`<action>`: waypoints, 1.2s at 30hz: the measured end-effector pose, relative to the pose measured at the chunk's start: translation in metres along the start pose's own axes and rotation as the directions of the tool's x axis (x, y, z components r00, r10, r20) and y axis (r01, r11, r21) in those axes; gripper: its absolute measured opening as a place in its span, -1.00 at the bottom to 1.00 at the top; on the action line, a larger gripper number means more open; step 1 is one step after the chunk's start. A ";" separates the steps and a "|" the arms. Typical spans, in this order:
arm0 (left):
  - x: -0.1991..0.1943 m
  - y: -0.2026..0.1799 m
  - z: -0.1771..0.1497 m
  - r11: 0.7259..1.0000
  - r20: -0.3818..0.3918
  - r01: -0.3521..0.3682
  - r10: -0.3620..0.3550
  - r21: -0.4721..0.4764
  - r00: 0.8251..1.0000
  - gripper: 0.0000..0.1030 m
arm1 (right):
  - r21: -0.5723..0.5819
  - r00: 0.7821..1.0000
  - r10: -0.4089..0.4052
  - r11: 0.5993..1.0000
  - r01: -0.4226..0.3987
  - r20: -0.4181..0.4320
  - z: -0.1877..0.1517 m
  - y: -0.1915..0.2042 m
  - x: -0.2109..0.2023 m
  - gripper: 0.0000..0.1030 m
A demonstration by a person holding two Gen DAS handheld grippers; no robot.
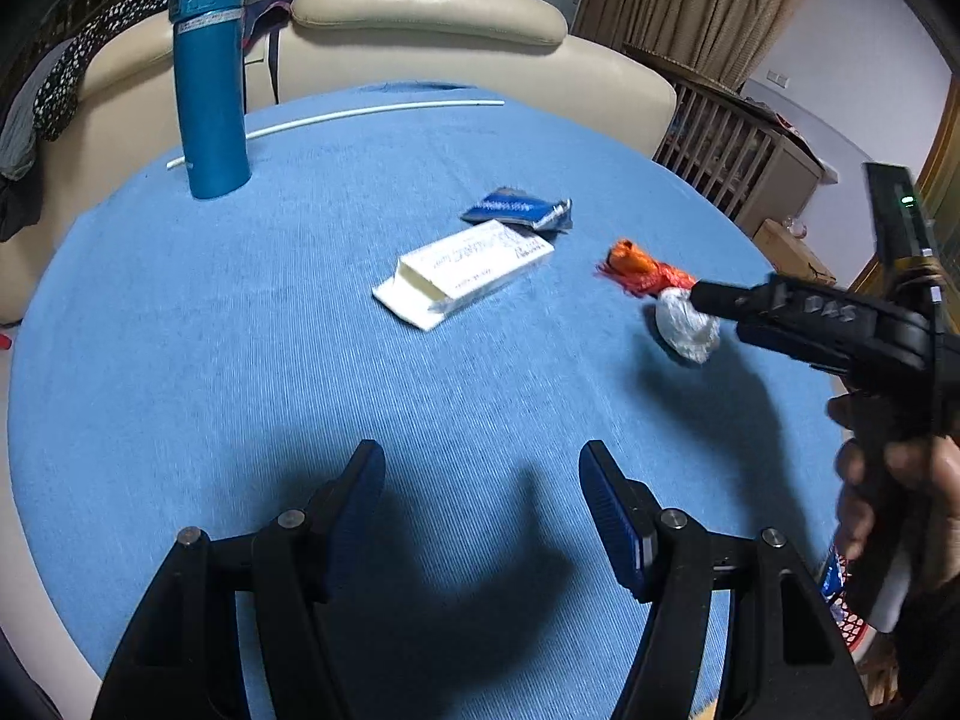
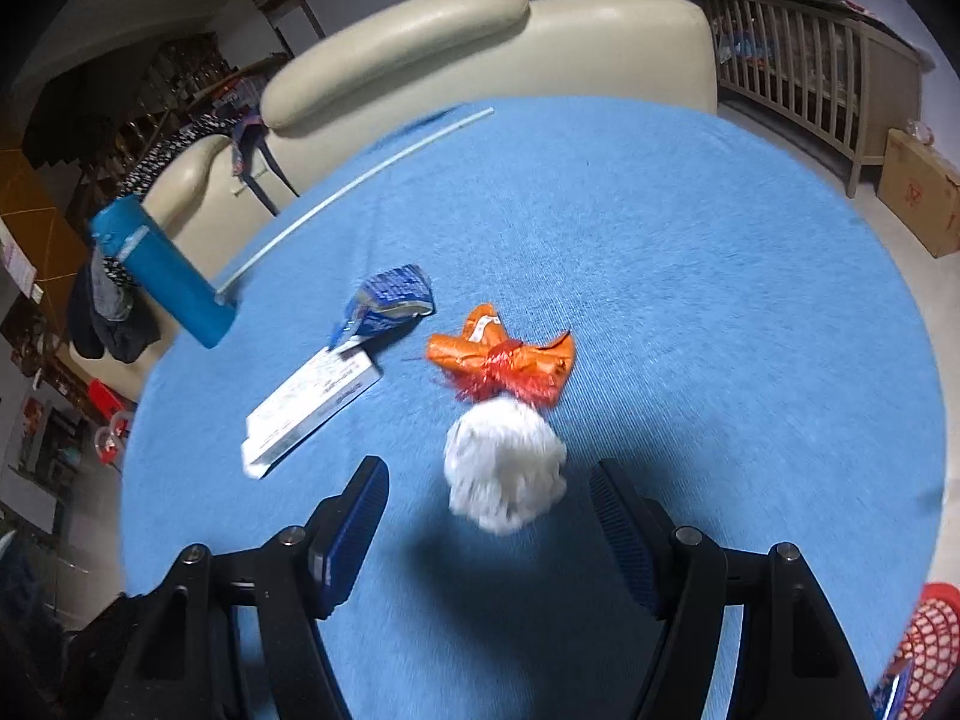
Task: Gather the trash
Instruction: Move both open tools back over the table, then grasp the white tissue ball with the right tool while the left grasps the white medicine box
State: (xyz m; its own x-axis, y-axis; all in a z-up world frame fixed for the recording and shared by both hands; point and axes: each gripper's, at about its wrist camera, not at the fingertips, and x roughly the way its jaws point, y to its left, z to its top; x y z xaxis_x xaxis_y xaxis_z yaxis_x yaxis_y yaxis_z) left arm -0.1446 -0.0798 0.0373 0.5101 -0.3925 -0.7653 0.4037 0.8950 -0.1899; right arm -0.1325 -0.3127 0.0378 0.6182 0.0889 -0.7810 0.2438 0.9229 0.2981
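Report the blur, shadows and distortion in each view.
Left wrist: sharp on the white box, heavy gripper shadows on the blue tablecloth, table edge bowed by fisheye. Right wrist: motion blur smears the white wad and orange wrapper.

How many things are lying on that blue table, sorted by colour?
White: 3 (crumpled paper ball, open carton, thin rod)
Blue: 2 (wrapper, bottle)
Orange: 1 (wrapper)
Total: 6

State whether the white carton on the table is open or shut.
Open: the white carton lies flat on the blue tablecloth, its near end flap folded out.
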 end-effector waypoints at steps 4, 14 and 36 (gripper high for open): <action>0.008 0.001 0.022 1.000 0.011 0.001 -0.001 0.025 1.000 0.33 | 0.011 0.999 -0.014 1.000 0.015 -0.029 0.005 -0.004 0.022 0.33; 0.059 -0.011 0.086 0.979 -0.001 -0.002 0.002 0.205 1.000 0.51 | -0.025 0.999 0.004 1.000 -0.006 -0.044 0.002 -0.007 0.028 -0.21; 0.066 0.001 0.056 0.984 -0.104 -0.031 0.050 0.174 0.993 -0.05 | -0.023 0.999 0.050 0.998 -0.050 -0.013 -0.033 -0.002 -0.014 -0.22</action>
State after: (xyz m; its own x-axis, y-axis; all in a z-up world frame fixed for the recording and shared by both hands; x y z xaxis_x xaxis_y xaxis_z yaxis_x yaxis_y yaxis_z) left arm -0.0680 -0.1166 0.0211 0.4477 -0.3234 -0.8336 0.5138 0.8561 -0.0562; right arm -0.1661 -0.3038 0.0298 0.6195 0.1398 -0.7725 0.1952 0.9257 0.3241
